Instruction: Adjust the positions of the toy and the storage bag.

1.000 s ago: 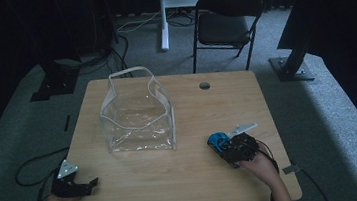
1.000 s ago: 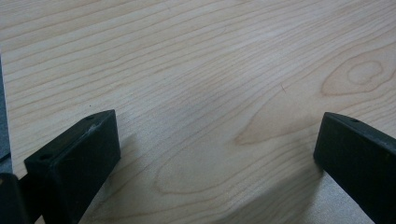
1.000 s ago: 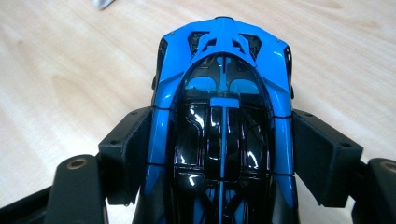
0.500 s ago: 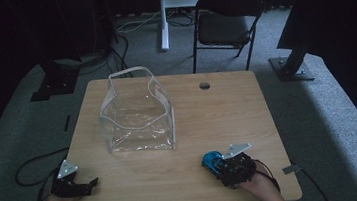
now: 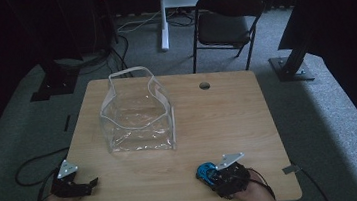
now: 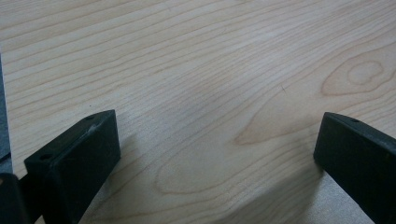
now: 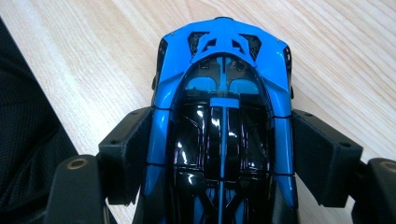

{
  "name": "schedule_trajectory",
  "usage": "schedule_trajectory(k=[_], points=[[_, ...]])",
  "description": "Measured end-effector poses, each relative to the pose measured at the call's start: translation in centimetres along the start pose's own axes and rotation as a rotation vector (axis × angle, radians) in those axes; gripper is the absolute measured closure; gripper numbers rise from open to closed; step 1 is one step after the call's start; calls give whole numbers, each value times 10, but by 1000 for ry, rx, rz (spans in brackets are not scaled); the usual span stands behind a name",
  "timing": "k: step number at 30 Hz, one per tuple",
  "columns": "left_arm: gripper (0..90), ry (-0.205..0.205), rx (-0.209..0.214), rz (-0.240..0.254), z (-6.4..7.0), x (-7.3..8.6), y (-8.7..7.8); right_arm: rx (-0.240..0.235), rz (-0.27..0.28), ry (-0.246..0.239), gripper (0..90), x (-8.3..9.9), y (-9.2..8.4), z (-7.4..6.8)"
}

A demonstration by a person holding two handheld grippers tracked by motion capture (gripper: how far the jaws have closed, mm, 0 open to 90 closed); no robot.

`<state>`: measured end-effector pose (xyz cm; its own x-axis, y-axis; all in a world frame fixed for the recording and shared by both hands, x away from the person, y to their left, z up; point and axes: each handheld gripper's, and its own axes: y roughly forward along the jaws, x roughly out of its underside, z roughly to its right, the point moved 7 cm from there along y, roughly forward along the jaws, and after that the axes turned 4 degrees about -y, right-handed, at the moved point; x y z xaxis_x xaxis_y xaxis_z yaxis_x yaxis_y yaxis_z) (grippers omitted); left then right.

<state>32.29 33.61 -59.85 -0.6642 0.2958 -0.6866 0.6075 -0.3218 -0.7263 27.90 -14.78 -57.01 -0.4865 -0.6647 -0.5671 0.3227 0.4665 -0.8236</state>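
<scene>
A blue and black toy car [image 7: 224, 70] lies lengthwise between my right gripper's [image 7: 223, 135] jaws, whose pads press on its two sides. In the high view this gripper [image 5: 210, 173] holds the car [image 5: 204, 170] low over the wooden table [image 5: 229, 120] near its front right edge. A clear plastic bag [image 5: 138, 120] with a white-trimmed open top stands upright left of the table's middle. My left gripper [image 5: 91, 184] rests at the front left corner. Its jaws [image 6: 217, 135] stand wide apart over bare wood with nothing between them.
A round cable hole [image 5: 204, 85] sits near the table's far edge. A black folding chair [image 5: 228, 20] stands behind the table on grey carpet. Cables trail on the floor at the left. A dark stand base [image 5: 291, 68] is at the far right.
My right gripper has carried the toy car toward the table's near edge and a little left. The left gripper and the bag have stayed put.
</scene>
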Motion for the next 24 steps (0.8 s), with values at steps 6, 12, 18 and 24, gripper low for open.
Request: schedule_trajectory(k=[6,12,18,24], points=[[9,0,-3,0,0,0,0,-25,-14,-20,259,0,6,-5],[9,-1,-3,0,0,0,0,-19,-13,-50,254,5,14,-7],[10,1,-3,-1,0,0,0,-8,-13,-47,237,5,15,-7],[38,0,-2,8,0,0,-2,-14,22,-24,200,-3,1,-3]])
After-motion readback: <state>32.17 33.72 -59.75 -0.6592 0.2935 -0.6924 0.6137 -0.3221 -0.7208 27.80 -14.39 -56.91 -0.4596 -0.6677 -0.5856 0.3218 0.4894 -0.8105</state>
